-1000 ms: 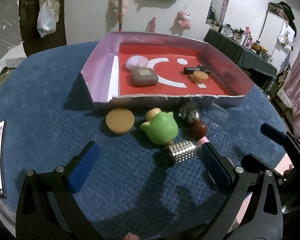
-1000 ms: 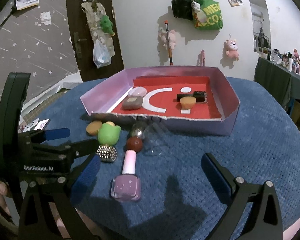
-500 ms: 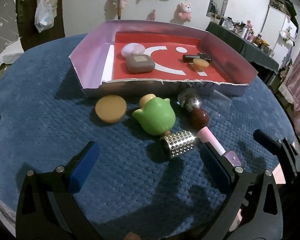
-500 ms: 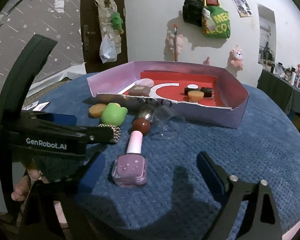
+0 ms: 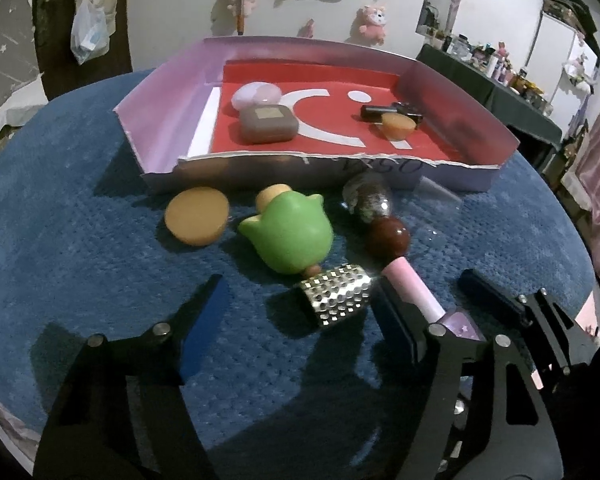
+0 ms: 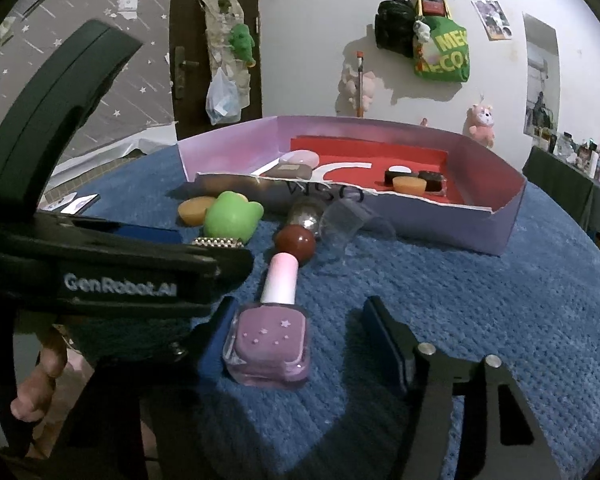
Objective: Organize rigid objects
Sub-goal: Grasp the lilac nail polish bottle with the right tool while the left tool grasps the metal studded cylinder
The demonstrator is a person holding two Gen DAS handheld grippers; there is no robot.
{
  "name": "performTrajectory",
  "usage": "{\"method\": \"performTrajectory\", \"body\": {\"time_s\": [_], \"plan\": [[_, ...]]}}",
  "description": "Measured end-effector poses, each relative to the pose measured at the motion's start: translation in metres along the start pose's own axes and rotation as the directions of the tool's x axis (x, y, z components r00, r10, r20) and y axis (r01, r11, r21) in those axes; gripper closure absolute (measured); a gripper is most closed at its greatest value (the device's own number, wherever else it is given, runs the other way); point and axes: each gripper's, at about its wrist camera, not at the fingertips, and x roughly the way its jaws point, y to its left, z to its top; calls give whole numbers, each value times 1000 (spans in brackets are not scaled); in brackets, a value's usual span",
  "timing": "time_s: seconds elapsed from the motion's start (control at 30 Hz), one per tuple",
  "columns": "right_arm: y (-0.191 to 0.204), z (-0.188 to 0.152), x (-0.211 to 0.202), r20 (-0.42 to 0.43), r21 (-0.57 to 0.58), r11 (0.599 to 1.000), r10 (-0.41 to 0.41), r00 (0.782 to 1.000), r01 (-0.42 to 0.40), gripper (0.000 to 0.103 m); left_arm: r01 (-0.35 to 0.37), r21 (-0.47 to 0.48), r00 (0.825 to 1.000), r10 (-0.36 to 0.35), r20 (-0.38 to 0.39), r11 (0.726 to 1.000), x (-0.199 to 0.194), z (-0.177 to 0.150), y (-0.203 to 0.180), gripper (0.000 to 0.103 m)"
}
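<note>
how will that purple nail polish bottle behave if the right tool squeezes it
The nail polish bottle looks like rigid glass, so probably stiff but slick and breakable. Lying flat on its square face, it likely won't roll. The right tool stands open around it; the long pink cap may tip it forward when lifted.

A white wall (image 6: 308, 60) hung with plush toys (image 6: 480, 122), beside a dark brown door (image 6: 188, 52).

A nubby, matt dark-blue cloth (image 5: 80, 248) is covering the table. On it, a shiny perforated silver metal cylinder (image 5: 336, 300) is glinting beside a smooth, matt green plastic toy (image 5: 290, 236). A glossy dark-red ball (image 6: 295, 242) and a glossy lilac square nail-polish bottle (image 6: 270, 344) are catching light. The pink paper-card tray (image 5: 172, 108) is looking matt, its near edge torn.
</note>
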Motion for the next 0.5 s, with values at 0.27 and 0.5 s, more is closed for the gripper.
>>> {"method": "performTrajectory", "body": {"time_s": [0.27,0.5], "plan": [[13,-1,-2,-2,-56,998,29,1000,-29,64,53,-1,999,-53,2,999,-5,-1,-1,66],[1,5,-11,-22,12,997,76,997,-76,64,86,12,996,-87,32,996,-20,0,1,66]]}}
